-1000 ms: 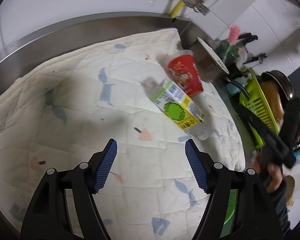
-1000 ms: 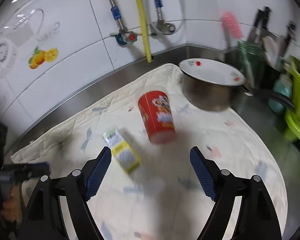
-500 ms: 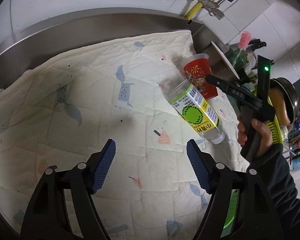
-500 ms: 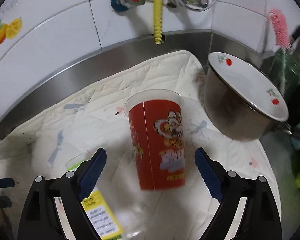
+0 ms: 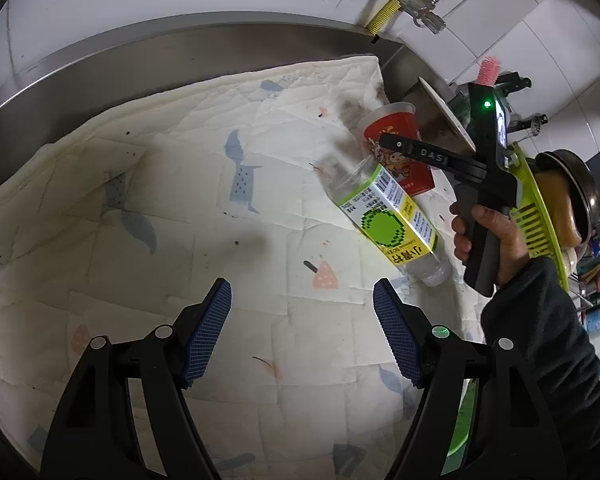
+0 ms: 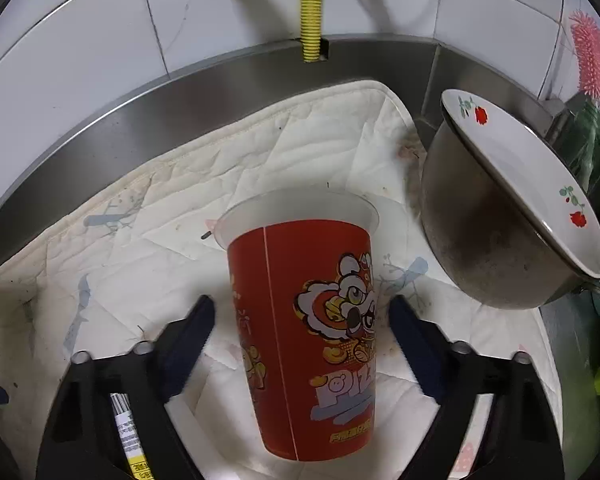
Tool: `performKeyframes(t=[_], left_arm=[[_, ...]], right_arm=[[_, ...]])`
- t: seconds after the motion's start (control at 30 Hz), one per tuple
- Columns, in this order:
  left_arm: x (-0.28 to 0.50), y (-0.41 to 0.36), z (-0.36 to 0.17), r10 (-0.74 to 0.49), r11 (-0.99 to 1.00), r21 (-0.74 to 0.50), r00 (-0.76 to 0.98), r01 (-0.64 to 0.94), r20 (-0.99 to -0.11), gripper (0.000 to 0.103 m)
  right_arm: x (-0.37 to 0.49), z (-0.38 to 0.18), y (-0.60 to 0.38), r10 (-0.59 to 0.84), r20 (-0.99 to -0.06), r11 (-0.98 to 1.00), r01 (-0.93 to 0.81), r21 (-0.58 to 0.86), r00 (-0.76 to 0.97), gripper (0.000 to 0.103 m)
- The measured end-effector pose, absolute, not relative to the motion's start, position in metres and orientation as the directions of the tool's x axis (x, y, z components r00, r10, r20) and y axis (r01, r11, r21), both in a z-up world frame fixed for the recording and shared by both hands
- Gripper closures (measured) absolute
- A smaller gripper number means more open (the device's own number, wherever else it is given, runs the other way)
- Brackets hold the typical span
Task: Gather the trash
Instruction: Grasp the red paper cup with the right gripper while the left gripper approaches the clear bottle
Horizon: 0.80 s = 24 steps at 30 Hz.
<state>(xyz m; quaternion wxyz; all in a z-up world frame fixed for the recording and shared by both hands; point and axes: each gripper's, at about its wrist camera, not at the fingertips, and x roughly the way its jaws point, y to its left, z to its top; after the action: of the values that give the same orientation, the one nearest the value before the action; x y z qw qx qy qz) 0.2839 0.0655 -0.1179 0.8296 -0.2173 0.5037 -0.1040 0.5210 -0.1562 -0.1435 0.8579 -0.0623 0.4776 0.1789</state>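
Right gripper (image 6: 300,312) astride red cup (image 6: 300,320)

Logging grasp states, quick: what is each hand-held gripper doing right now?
Left hand-held gripper: open, empty, over the quilted mat.
Right hand-held gripper: open, fingers on both sides of the red paper cup, not gripping it.

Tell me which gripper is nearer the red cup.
Right. The right gripper straddles the red cup, fingers open on either side. The left gripper hovers well short, beyond the bottle.
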Motion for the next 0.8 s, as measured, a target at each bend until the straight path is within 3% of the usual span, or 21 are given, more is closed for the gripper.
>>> performKeyframes(t=[0.4, 0.8], left_arm=[[0.295, 0.028, -0.112, -0.419, 0.868, -0.492, 0.439, -0.063, -0.795, 0.026], [0.333, -0.037, -0.120, -0.455, 0.820, -0.547, 0.389, -0.167, -0.801, 0.021]], right_arm=[[0.463, -0.097, -0.202, 0.298, -0.769, 0.935, -0.333, 0.118, 0.566, 0.035], [0.328, -0.029, -0.301, 0.284, -0.650, 0.957, -0.252, 0.145, 0.705, 0.035]])
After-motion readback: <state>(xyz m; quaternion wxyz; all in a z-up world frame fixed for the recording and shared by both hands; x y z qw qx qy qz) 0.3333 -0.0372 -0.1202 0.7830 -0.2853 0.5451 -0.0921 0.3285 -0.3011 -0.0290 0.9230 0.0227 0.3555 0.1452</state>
